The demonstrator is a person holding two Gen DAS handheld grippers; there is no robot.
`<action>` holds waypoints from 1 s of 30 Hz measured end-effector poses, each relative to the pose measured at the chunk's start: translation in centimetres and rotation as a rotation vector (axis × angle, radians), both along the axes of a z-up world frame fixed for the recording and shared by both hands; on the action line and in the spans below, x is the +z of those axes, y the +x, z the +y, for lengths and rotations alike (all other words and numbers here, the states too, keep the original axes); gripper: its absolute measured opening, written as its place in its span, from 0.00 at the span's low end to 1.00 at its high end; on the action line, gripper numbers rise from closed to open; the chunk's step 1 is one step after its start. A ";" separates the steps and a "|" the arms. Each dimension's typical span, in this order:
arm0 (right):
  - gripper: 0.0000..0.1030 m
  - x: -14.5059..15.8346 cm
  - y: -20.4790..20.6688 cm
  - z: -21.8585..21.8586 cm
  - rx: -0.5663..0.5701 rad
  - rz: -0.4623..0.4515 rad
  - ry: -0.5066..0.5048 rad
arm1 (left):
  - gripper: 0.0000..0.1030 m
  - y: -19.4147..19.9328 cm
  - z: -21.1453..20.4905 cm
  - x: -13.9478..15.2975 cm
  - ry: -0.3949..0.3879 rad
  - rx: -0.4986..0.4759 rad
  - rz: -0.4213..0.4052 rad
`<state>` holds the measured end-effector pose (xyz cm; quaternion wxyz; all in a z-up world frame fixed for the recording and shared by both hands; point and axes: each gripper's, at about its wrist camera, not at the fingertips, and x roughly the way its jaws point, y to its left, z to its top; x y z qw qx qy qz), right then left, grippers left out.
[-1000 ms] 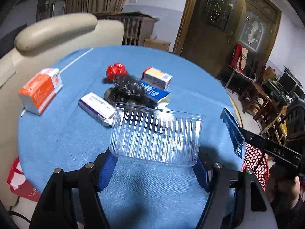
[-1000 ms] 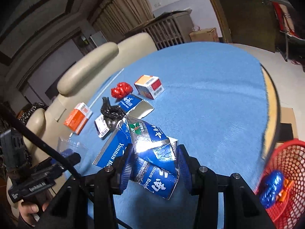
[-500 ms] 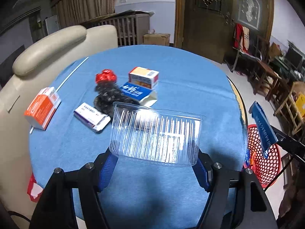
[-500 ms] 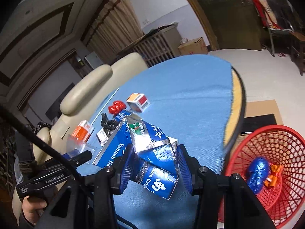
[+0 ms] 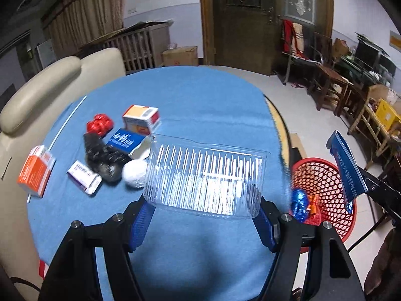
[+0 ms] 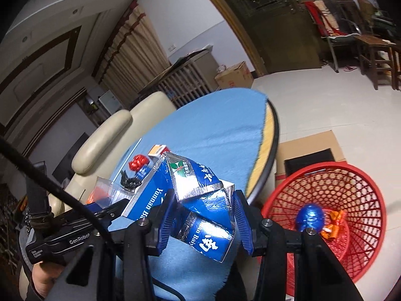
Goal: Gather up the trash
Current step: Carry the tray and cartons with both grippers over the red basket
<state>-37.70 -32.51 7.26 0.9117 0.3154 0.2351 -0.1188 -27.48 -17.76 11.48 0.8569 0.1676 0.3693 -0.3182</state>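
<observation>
The desk (image 5: 200, 95) under its blue cloth holds several boxes and wrappers, well apart from where I carry my load. Beside its edge, on the floor, the red basket (image 6: 351, 183) waits with a blue foil ball (image 6: 309, 217) inside. My left tool (image 5: 204, 215) clamps the clear plastic tray (image 5: 205, 175) by its two ends, over the cloth. My right tool (image 6: 200, 220) pinches the crumpled blue carton (image 6: 198, 190), near the rim. I should bring each piece fully above the basket mouth before letting go, carton first, the light tray low so it cannot drift out.
</observation>
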 end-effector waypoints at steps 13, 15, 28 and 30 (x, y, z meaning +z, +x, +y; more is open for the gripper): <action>0.47 0.9 -5.2 -3.1 -0.130 -0.011 -0.021 | 0.71 -2.3 -5.5 -0.1 0.020 -0.094 0.002; 0.47 0.8 -5.8 -3.7 -0.149 -0.009 -0.016 | 0.71 -2.5 -6.3 -0.3 0.026 -0.103 0.004; 0.47 -0.9 -8.8 -6.1 -0.222 0.022 0.012 | 0.71 -3.9 -10.5 -0.9 0.057 -0.151 0.022; 0.47 -1.2 -9.2 -6.5 -0.236 0.025 0.017 | 0.71 -4.1 -11.1 -1.2 0.065 -0.161 0.028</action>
